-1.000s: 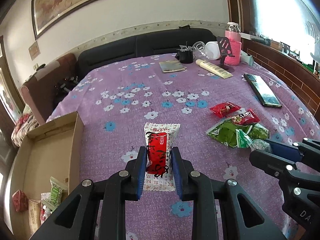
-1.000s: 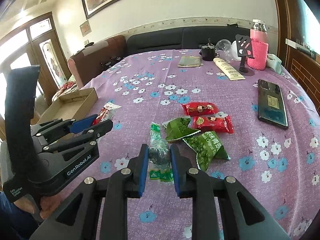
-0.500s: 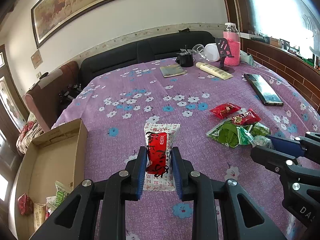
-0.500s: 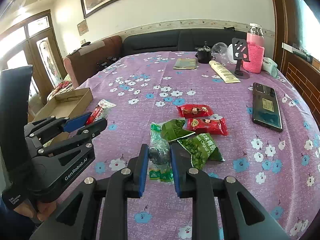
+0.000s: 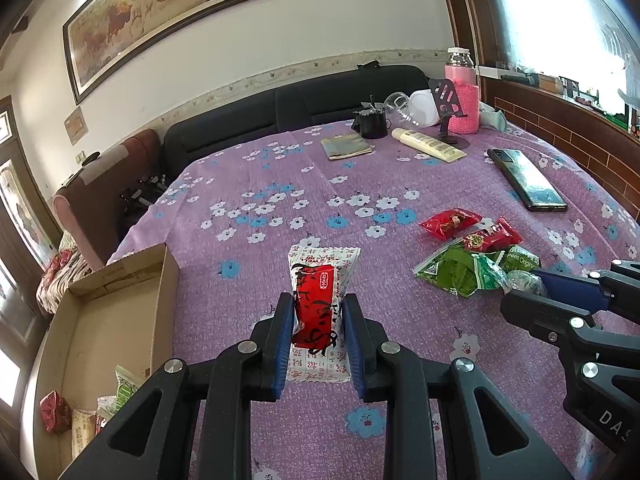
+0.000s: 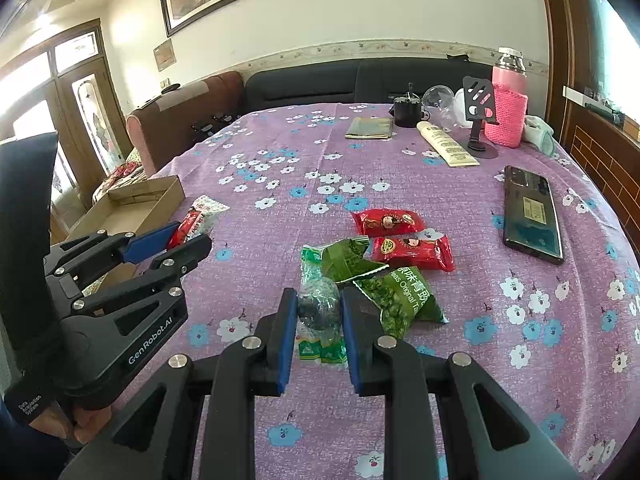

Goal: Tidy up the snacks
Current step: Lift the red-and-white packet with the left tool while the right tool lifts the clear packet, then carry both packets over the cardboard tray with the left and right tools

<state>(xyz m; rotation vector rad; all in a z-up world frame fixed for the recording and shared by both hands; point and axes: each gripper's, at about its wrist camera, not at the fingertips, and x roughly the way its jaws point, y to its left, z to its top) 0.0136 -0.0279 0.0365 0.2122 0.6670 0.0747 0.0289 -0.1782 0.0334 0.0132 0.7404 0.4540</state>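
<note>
Carrying both packets to the cardboard box (image 5: 120,320) at the table's left edge looks like the step in hand. Left tongs (image 5: 318,332) closed on a red-and-white snack packet (image 5: 320,304), pinched near its lower half and seemingly lifted clear of the purple flowered table (image 5: 280,184). Right tongs (image 6: 318,328) closed on a clear green-printed packet (image 6: 320,312) with something dark inside, its tail hanging down toward the cloth.

Best done by keeping both grips firm and level, swinging the left packet over the box wall before letting go, and lowering it beside the snacks already inside rather than dropping from height. Worth lifting the right packet straight up first, since it lies touching the green pile and could drag a neighbour along. Wise to bring the tongs in one after the other, so as not to knock together over the box.

Counted on the table: two red packets (image 6: 386,222), two green packets (image 6: 400,300), one phone (image 6: 532,214), one tube (image 6: 446,144), one pink bottle (image 6: 506,116), one black cup (image 6: 406,112), one small booklet (image 6: 370,128). Inside the box, about four snacks, though the corner is too dim and distorted to be sure.
</note>
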